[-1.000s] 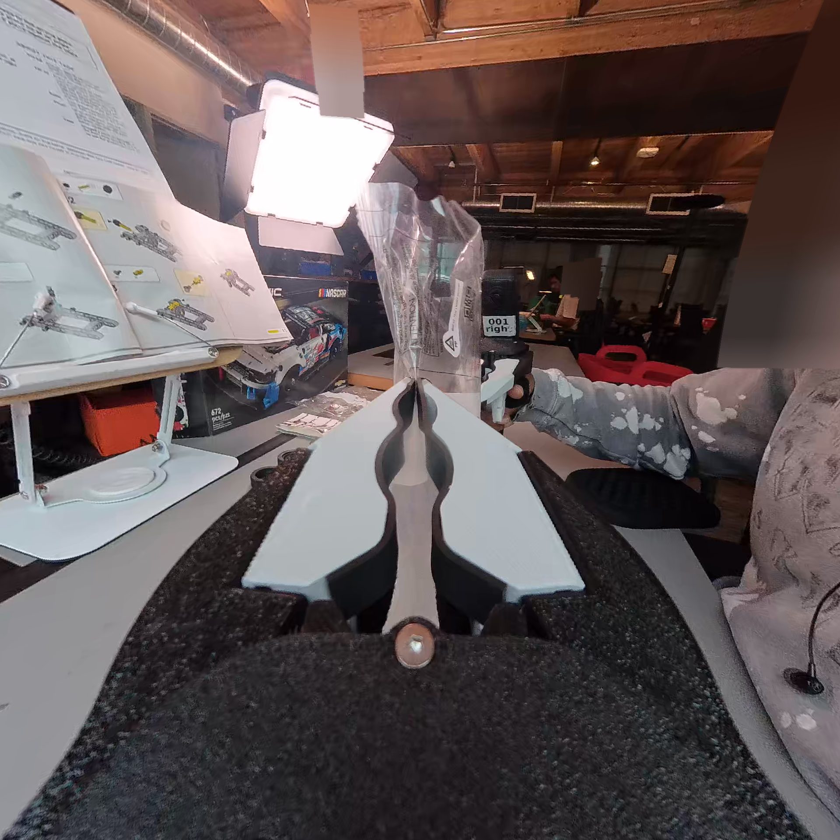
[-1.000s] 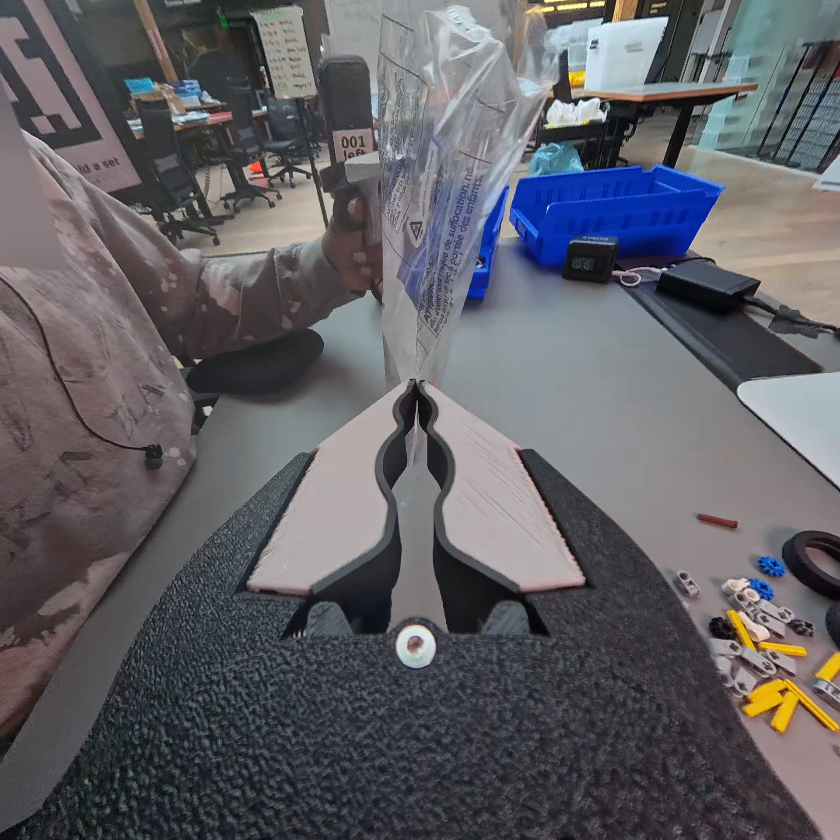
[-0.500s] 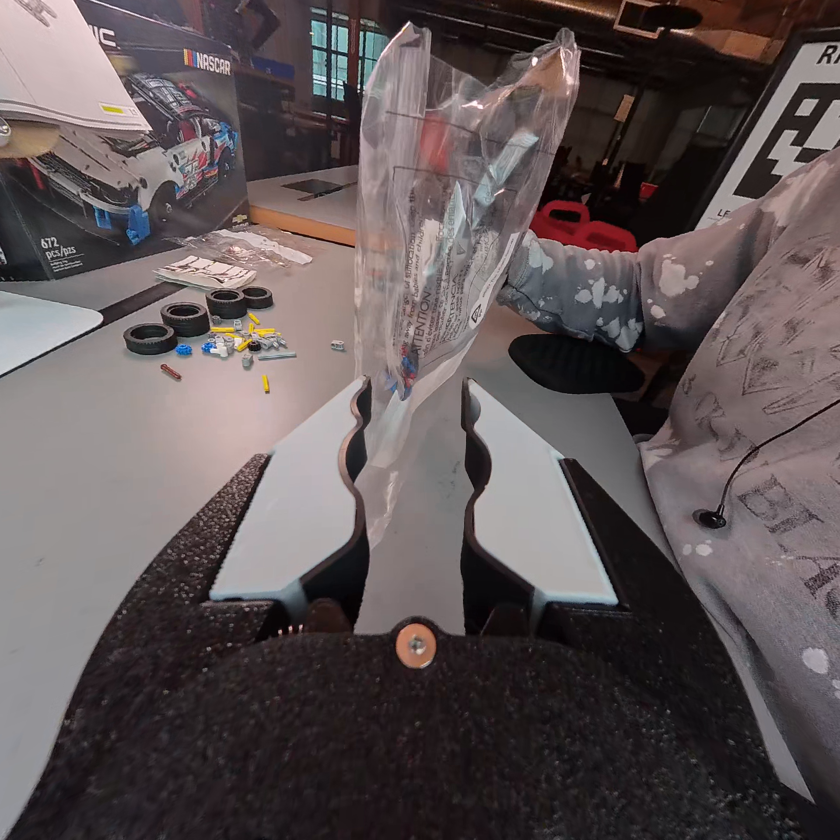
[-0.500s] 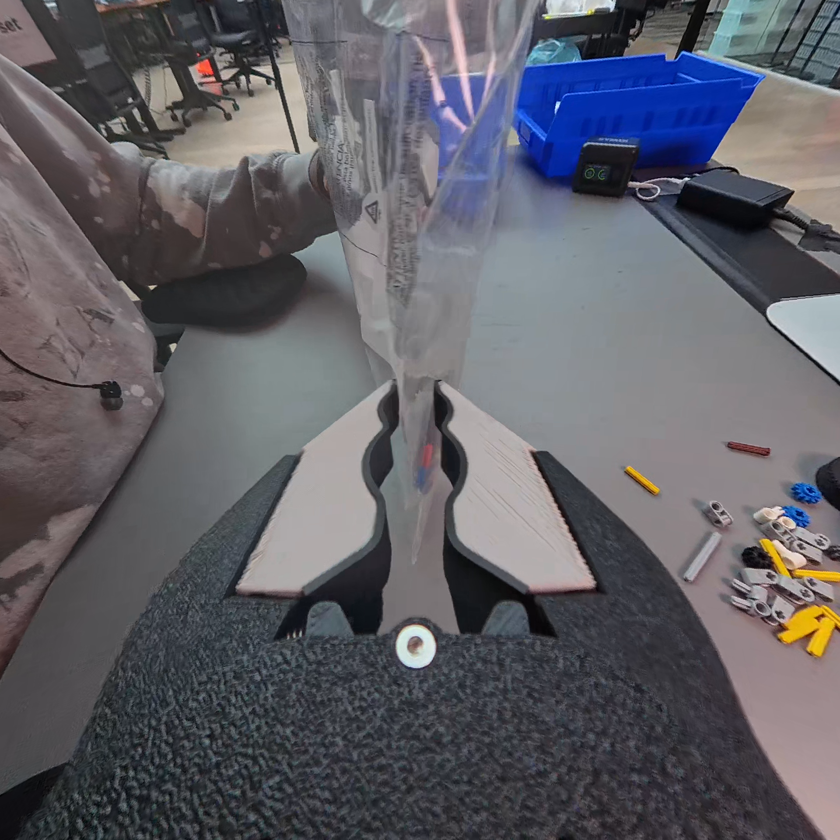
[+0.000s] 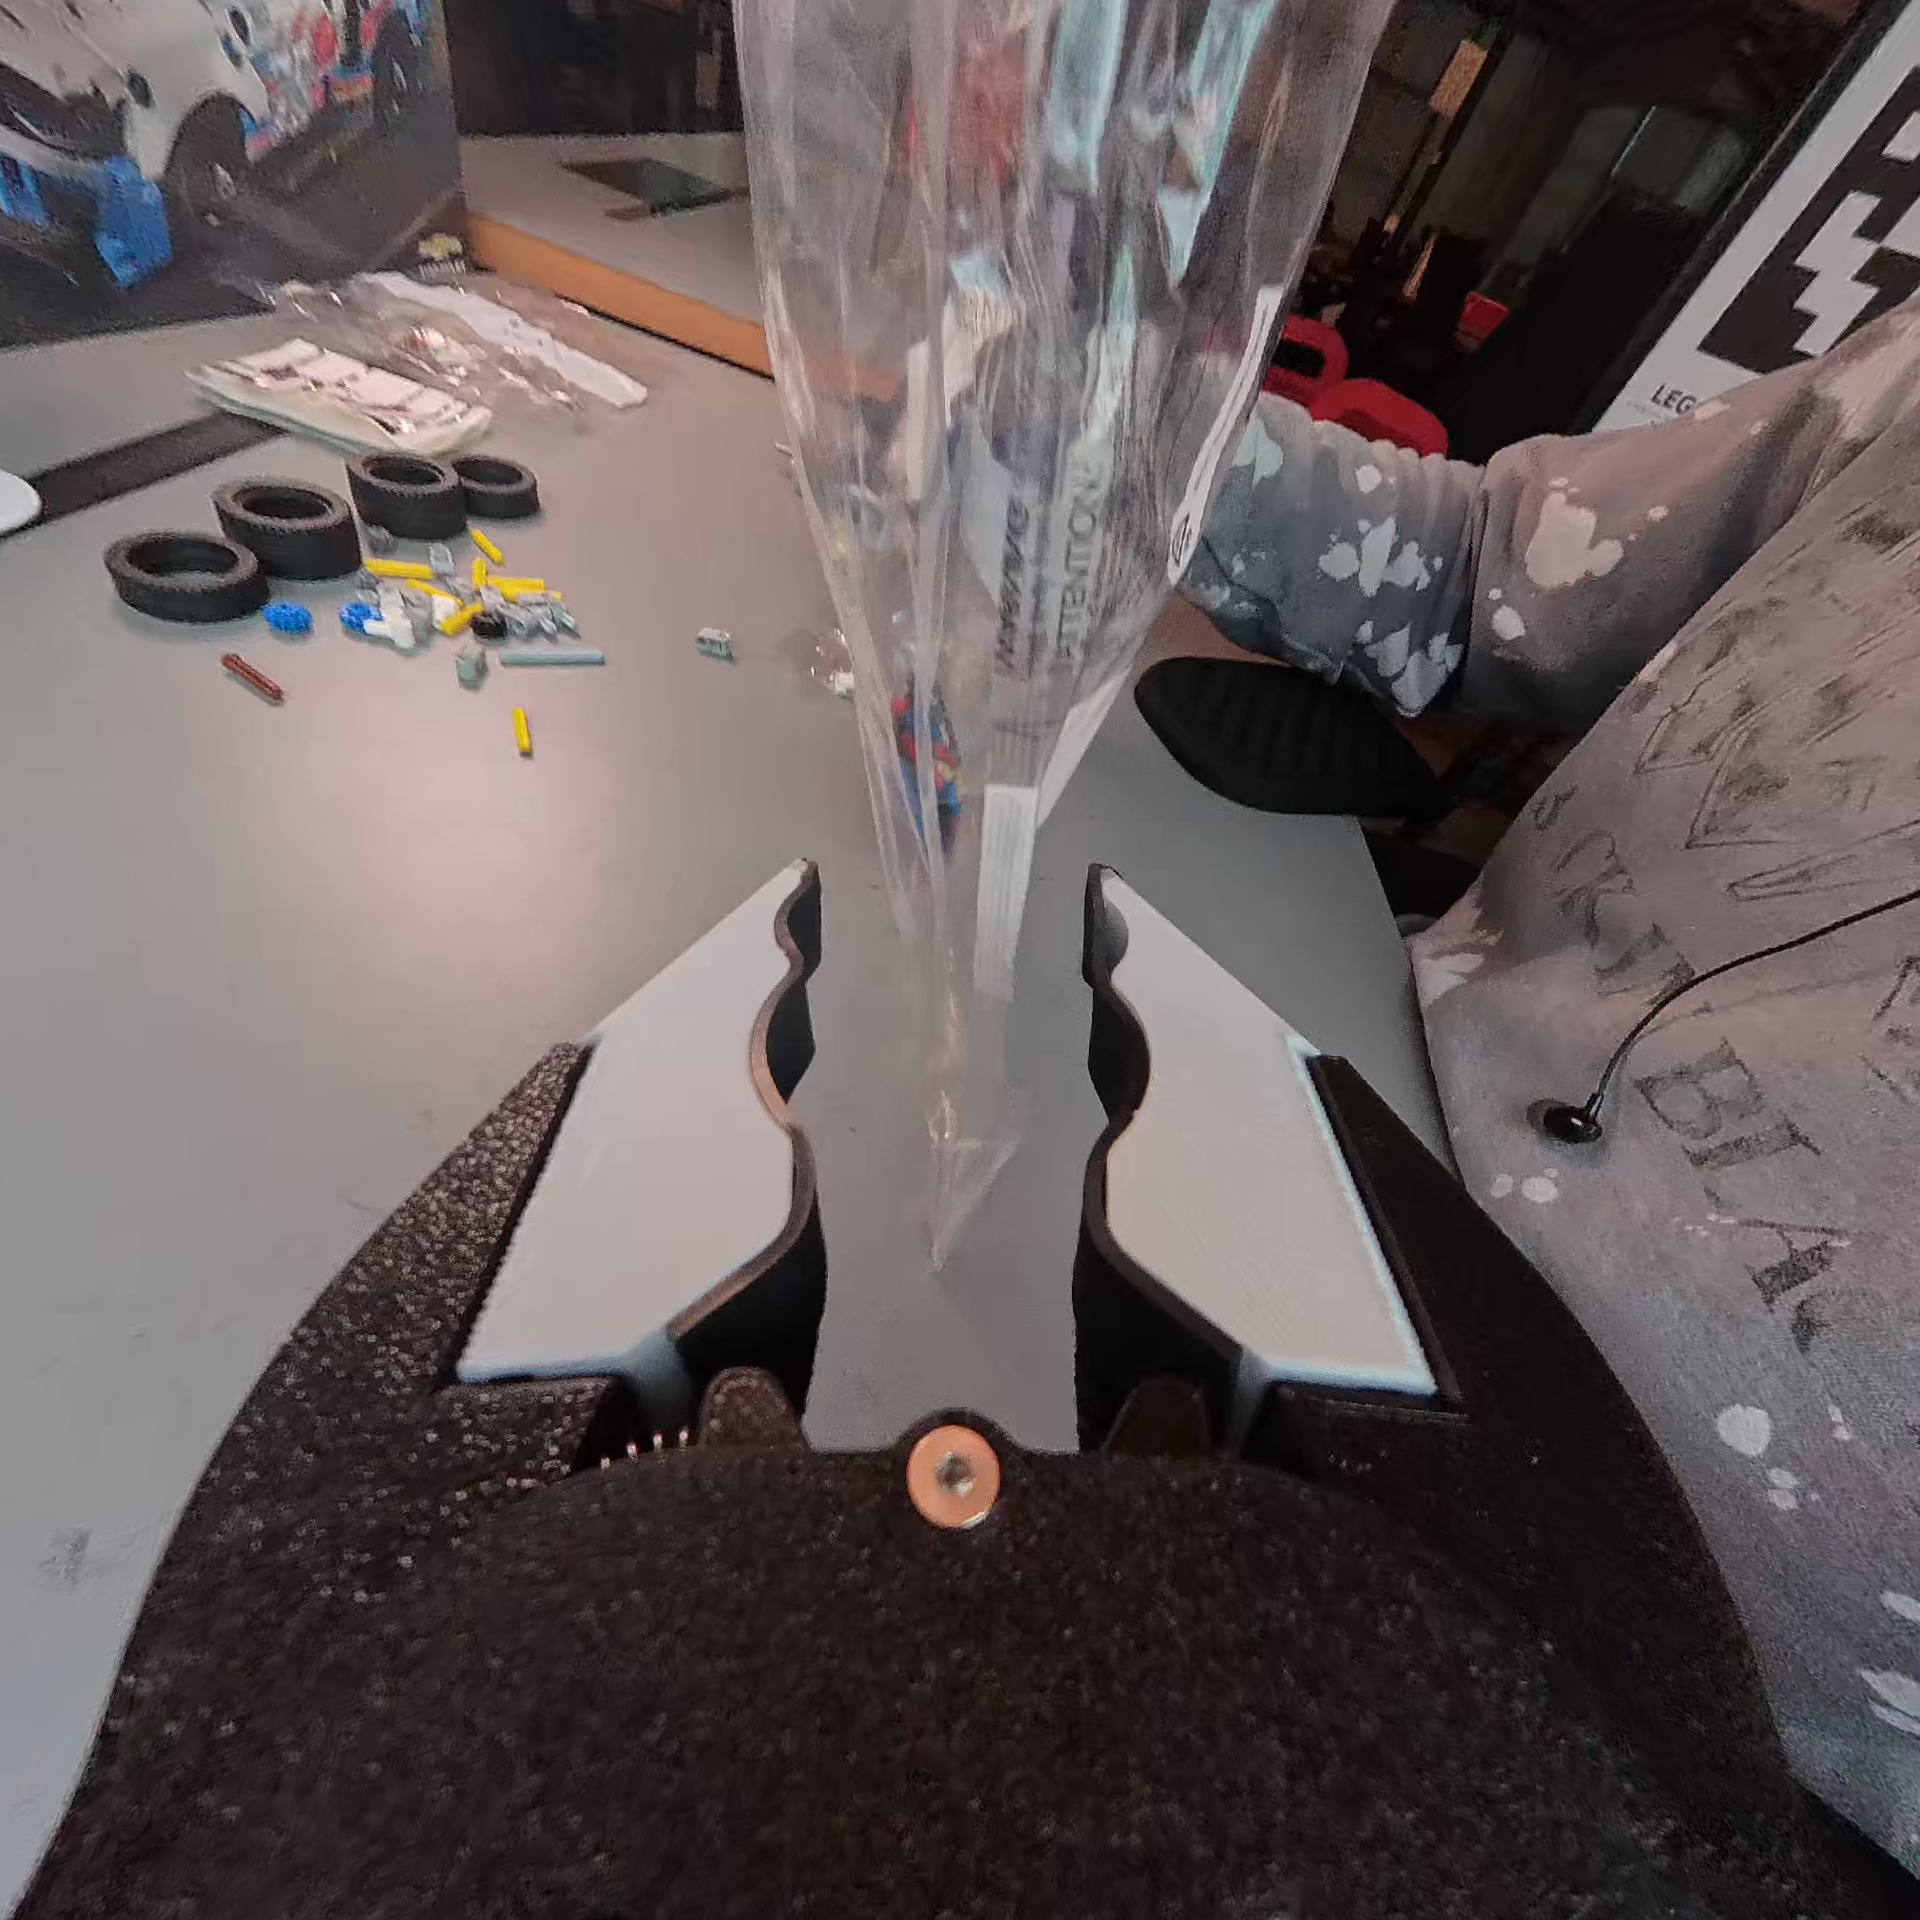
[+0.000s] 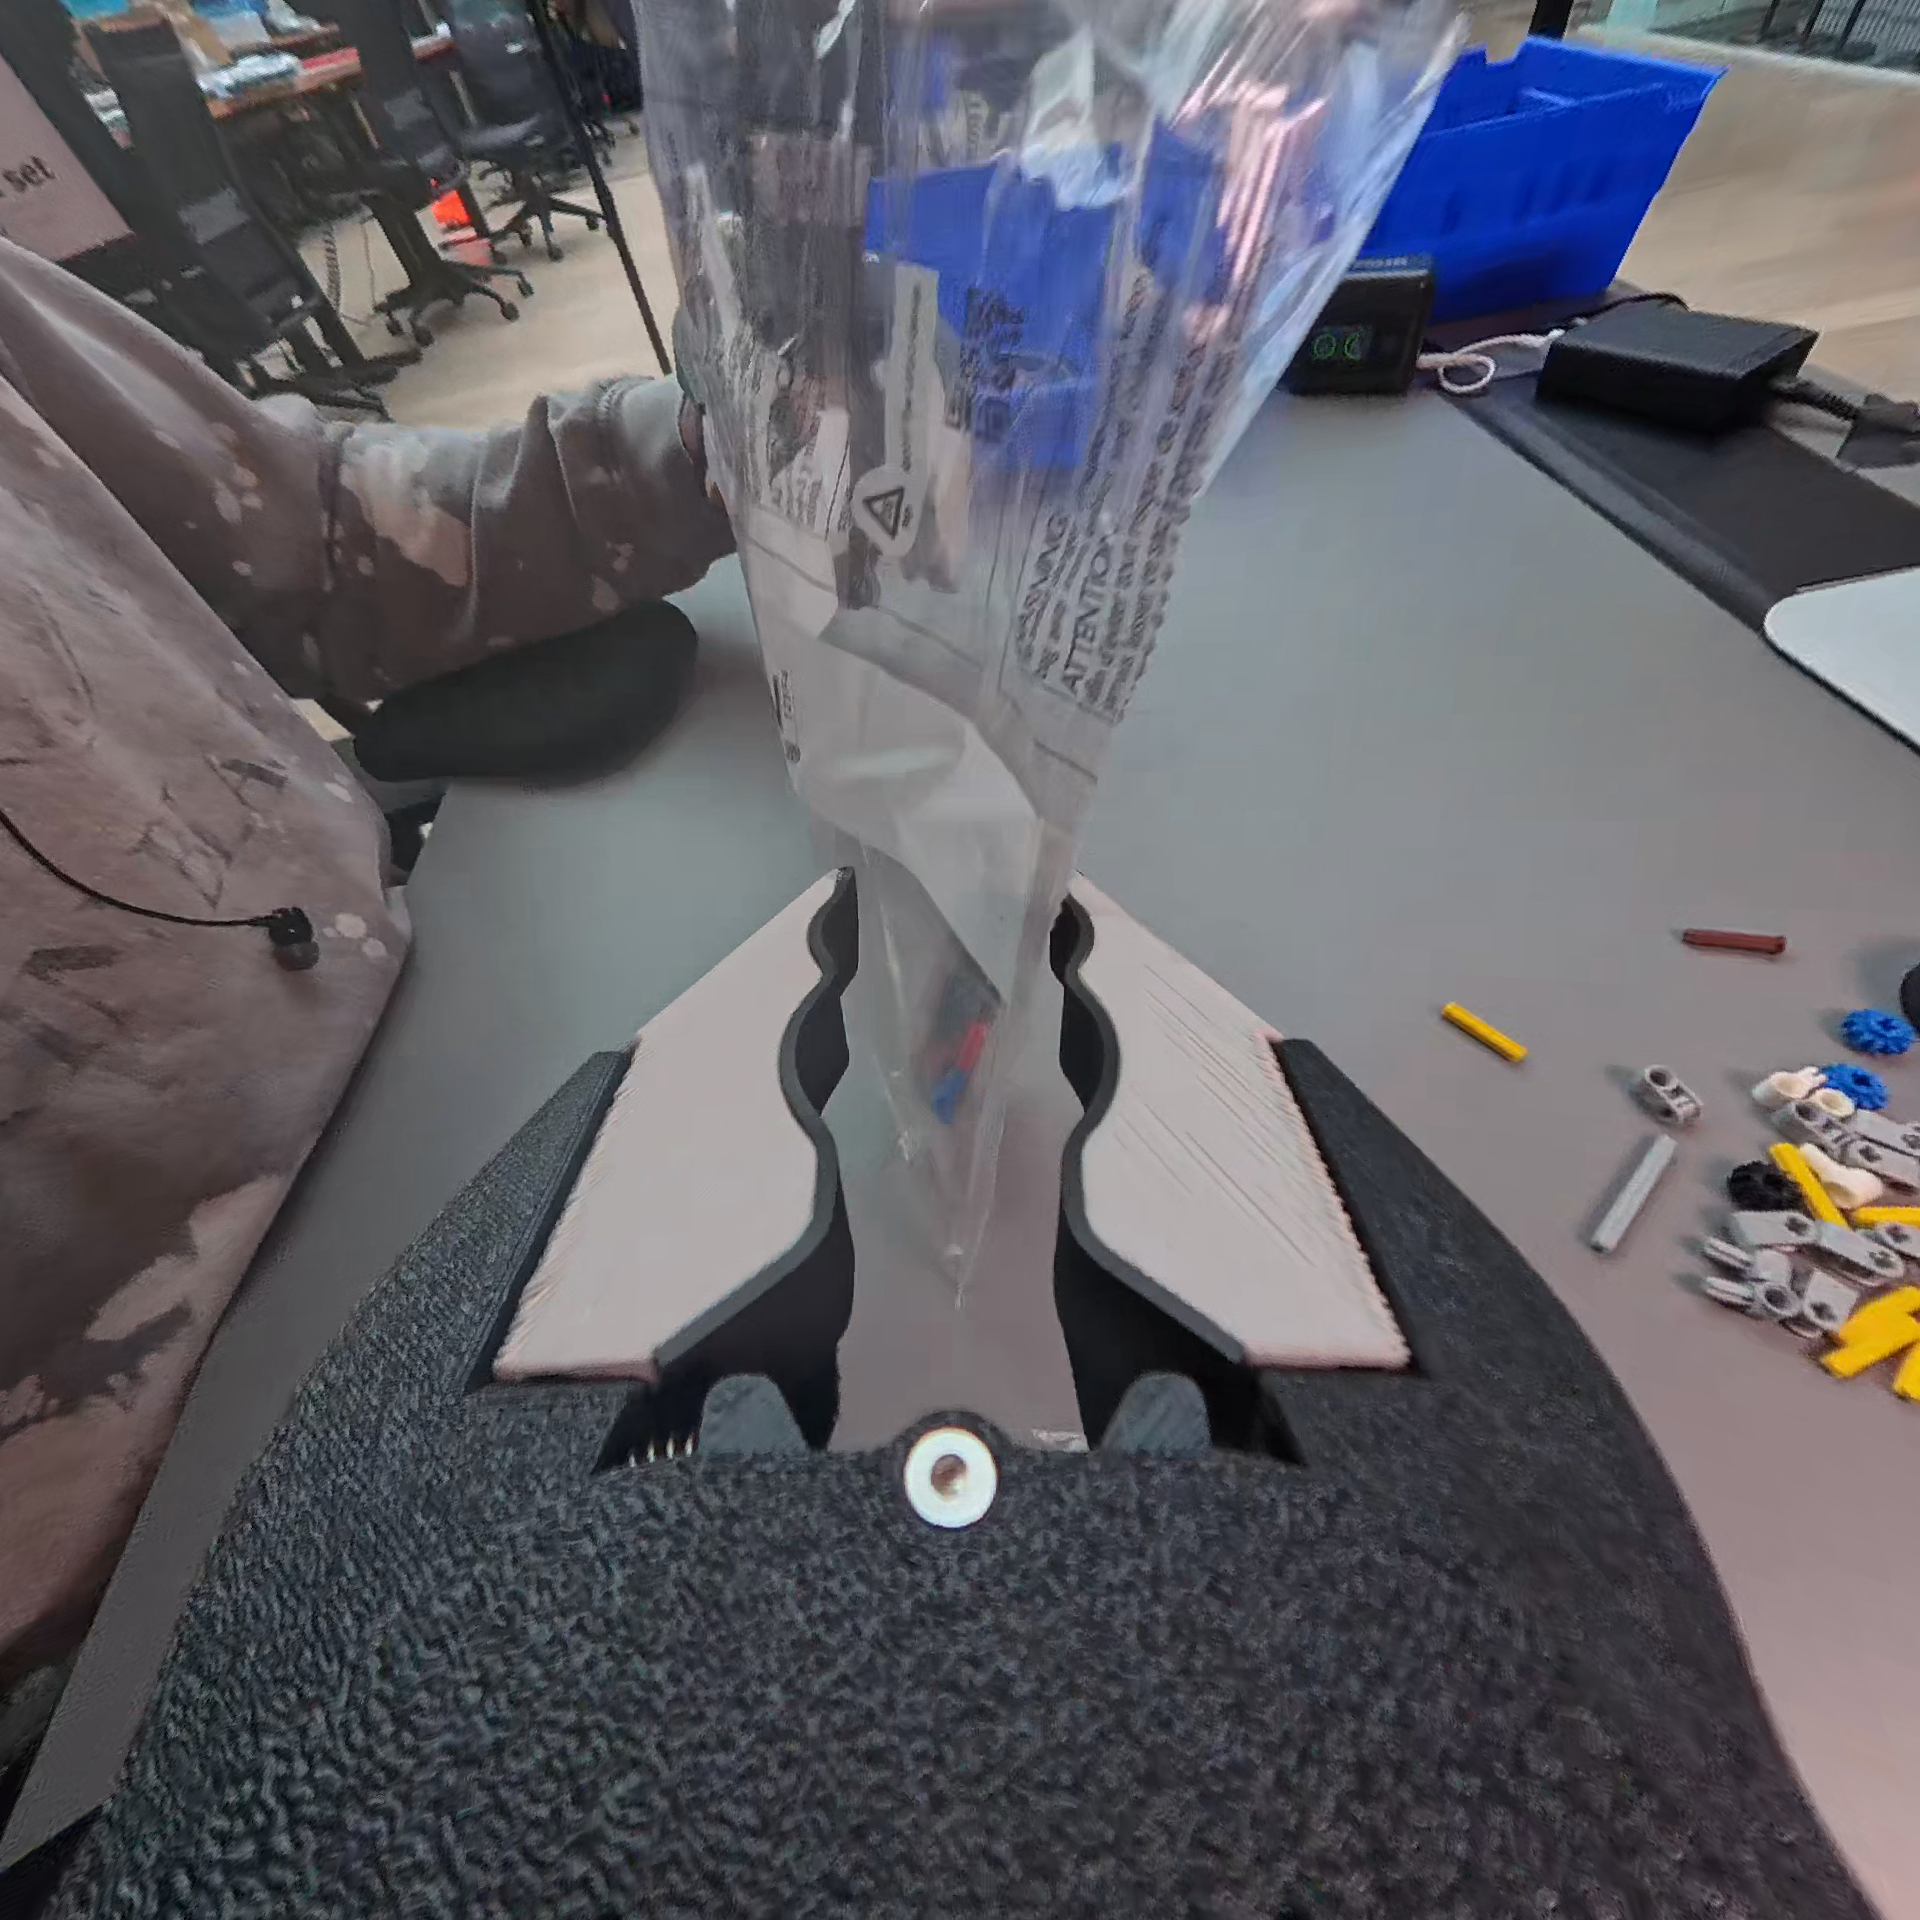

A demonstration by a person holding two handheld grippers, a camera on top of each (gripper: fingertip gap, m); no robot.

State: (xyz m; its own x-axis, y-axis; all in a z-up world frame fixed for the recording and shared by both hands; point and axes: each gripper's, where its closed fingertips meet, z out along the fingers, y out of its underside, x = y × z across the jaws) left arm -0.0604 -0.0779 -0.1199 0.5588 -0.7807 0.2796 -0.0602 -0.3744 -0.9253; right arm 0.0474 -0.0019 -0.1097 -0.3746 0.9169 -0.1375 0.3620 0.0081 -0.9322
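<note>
A clear plastic bag (image 5: pixel 997 416) with printed panels stands upright between the fingers of my left gripper (image 5: pixel 951 883), which is open; the fingers do not press on it. The same bag (image 6: pixel 987 416) passes between the fingers of my right gripper (image 6: pixel 954 894), also open, with the film close to both fingers. A few small red and blue pieces (image 6: pixel 961 1049) sit in the bag's lower corner and also show in the left wrist view (image 5: pixel 928 748). The bag is blurred. Each view's far gripper is hidden behind the bag; only a sleeve (image 5: pixel 1455 561) shows.
On the grey table (image 5: pixel 364 935) lie several black tyres (image 5: pixel 286 525) and loose small pieces (image 5: pixel 457 608), also in the right wrist view (image 6: pixel 1818 1226). A car-picture box (image 5: pixel 156 125), blue bins (image 6: pixel 1538 156), a small black device (image 6: pixel 1356 327) and black adapter (image 6: pixel 1673 364) stand farther off. Some 15 centimetres of space lies between my two pairs of fingers.
Both grippers were shut on the bag's lower end a second ago. The left opened first, then the right. Both views have tipped down toward the table.
</note>
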